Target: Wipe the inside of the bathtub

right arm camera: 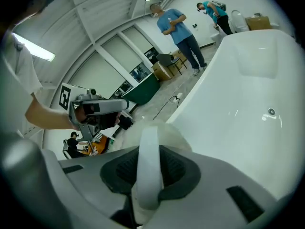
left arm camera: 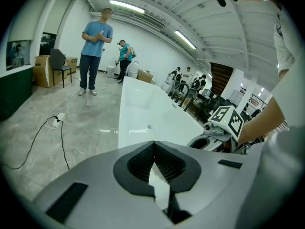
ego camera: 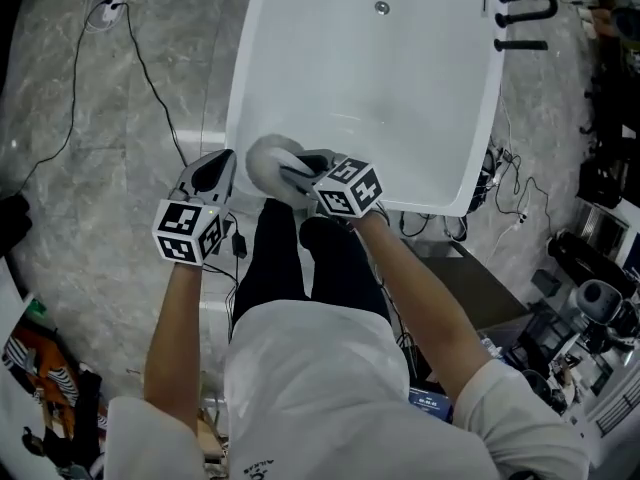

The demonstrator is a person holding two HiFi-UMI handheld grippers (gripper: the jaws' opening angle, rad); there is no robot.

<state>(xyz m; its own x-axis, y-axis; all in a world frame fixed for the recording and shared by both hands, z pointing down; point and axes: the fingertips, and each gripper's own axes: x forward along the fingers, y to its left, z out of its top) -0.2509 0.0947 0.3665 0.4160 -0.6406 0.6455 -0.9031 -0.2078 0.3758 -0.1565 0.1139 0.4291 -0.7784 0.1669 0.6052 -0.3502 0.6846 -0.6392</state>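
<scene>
The white bathtub [ego camera: 240,98] lies ahead of me, its drain [ego camera: 381,8] near the far end. A round grey-white wiping pad [ego camera: 270,158] rests at the tub's near rim, with my right gripper [ego camera: 292,175] shut on it. In the right gripper view the pad's white strap [right arm camera: 148,147] runs between the jaws of the right gripper [right arm camera: 148,168], and the tub [right arm camera: 248,80] lies to the right. My left gripper [ego camera: 214,171] hovers just left of the pad, outside the tub wall. The left gripper [left arm camera: 156,163] looks shut, with only a thin white sliver between its jaws.
A black faucet [ego camera: 525,8] stands at the tub's far right corner. A power cable [ego camera: 140,58] crosses the marble floor on the left. Equipment and cables [ego camera: 590,298] crowd the right side. Two people [left arm camera: 95,46] stand far off beyond the tub.
</scene>
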